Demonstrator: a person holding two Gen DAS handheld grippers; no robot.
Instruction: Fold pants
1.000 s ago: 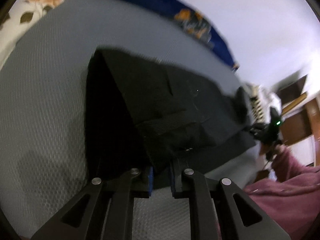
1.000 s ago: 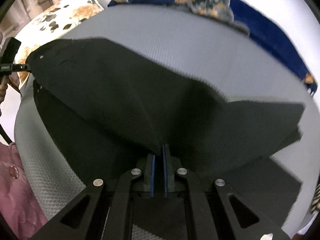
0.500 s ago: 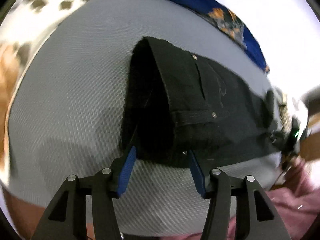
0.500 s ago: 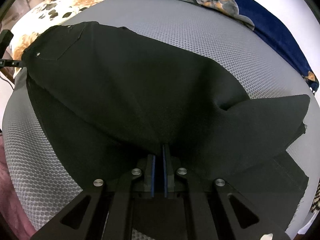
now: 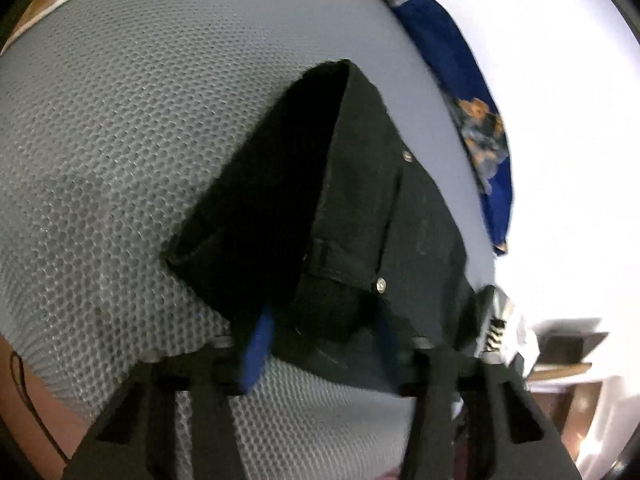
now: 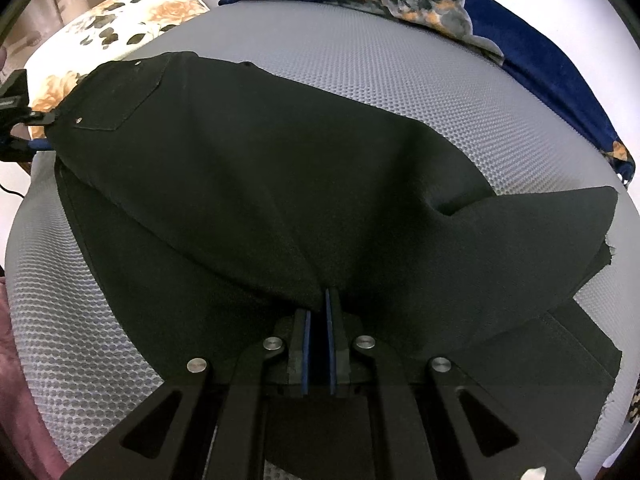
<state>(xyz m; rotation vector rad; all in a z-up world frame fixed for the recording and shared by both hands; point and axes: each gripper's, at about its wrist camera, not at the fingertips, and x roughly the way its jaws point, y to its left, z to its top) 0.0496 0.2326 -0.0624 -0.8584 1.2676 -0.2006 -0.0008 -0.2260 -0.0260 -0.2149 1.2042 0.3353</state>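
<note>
Black pants (image 6: pixel 260 168) lie on the grey mesh bed cover (image 6: pixel 400 76), one half folded over the other. In the left wrist view the waistband end (image 5: pixel 352 208) with two metal rivets lies just ahead of my left gripper (image 5: pixel 320 332), which is open with its blue pads either side of the waist corner. My right gripper (image 6: pixel 317 304) is shut on a fold of the pant leg near the middle of the pants. The left gripper also shows in the right wrist view (image 6: pixel 24 120) at the waist, far left.
A blue floral blanket (image 6: pixel 500 28) lies along the far edge of the bed. A white floral pillow (image 6: pixel 120 24) sits at the far left. Maroon cloth (image 6: pixel 16 360) shows at the near left. Wooden furniture (image 5: pixel 568 360) stands beyond the bed.
My left gripper let go of the waist and opened, and the waist end dropped flat onto the bed. My right gripper stayed shut on the leg fold.
</note>
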